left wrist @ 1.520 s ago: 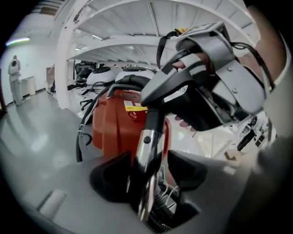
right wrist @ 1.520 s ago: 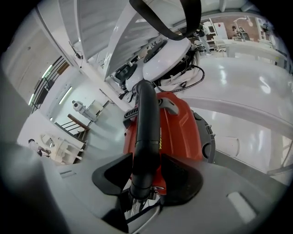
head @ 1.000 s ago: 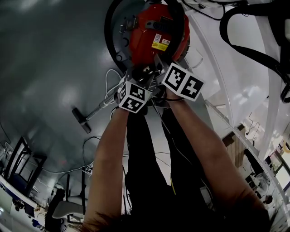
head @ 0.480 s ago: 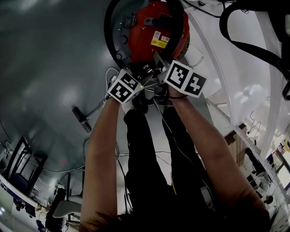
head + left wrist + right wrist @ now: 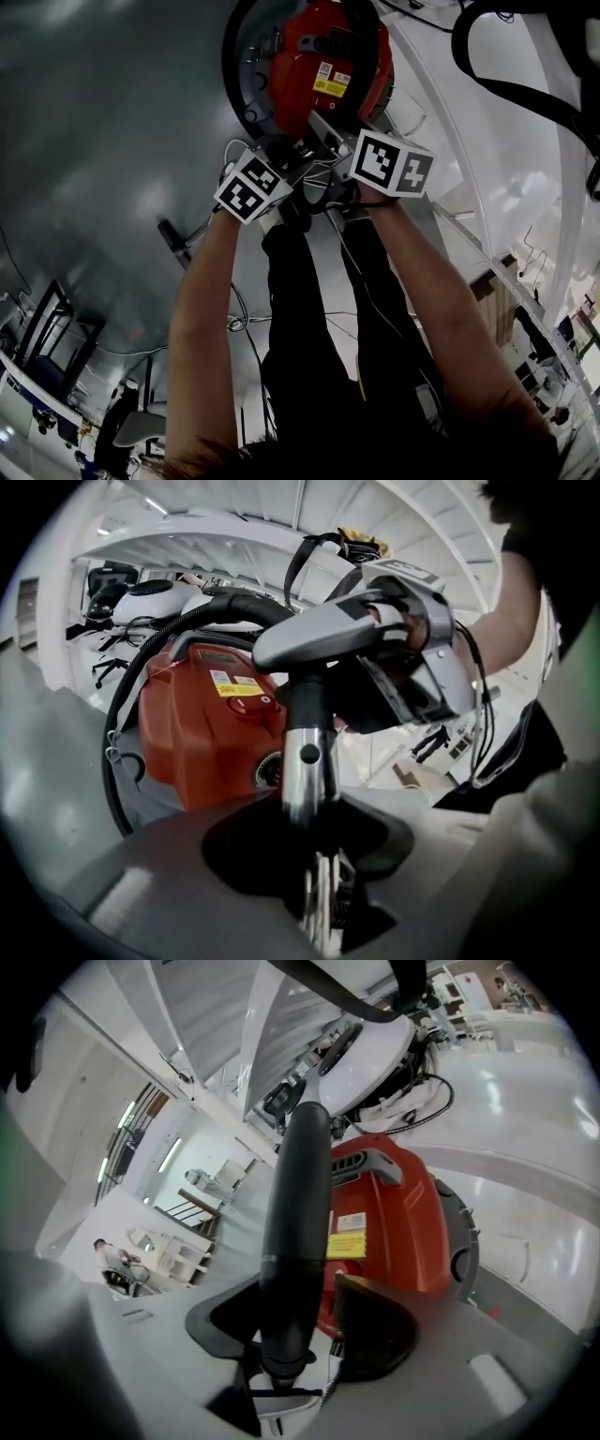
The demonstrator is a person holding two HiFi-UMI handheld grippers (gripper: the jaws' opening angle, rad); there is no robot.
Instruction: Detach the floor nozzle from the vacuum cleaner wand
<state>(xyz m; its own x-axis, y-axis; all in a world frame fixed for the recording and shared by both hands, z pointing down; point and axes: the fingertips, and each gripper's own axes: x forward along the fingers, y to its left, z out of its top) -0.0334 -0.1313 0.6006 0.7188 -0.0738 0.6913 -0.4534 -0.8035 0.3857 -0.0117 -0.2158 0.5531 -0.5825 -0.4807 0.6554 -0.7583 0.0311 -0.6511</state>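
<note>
The red canister vacuum [image 5: 323, 56] stands on the floor ahead of me. Its wand [image 5: 199, 228] slants down left to the black floor nozzle [image 5: 172, 242], which is still attached. My left gripper [image 5: 281, 167] is shut on the chrome wand tube [image 5: 302, 761] just below the grey handle [image 5: 328, 630]. My right gripper [image 5: 328, 159] is higher up, around the black handle tube [image 5: 298, 1232]. Its jaws are opening: the tube leans on one jaw and a gap shows at the other pad [image 5: 375, 1326].
A black hose [image 5: 230, 66] loops around the vacuum. Thin cables [image 5: 239, 323] lie on the grey floor by the person's black-clad legs [image 5: 309, 309]. Dark chairs and frames [image 5: 47, 328] stand at lower left, white curved structures [image 5: 487, 141] at right.
My left gripper has shifted up and left along the wand and tilted. The right gripper's marker cube has moved slightly right. The nozzle has edged a little along the floor.
</note>
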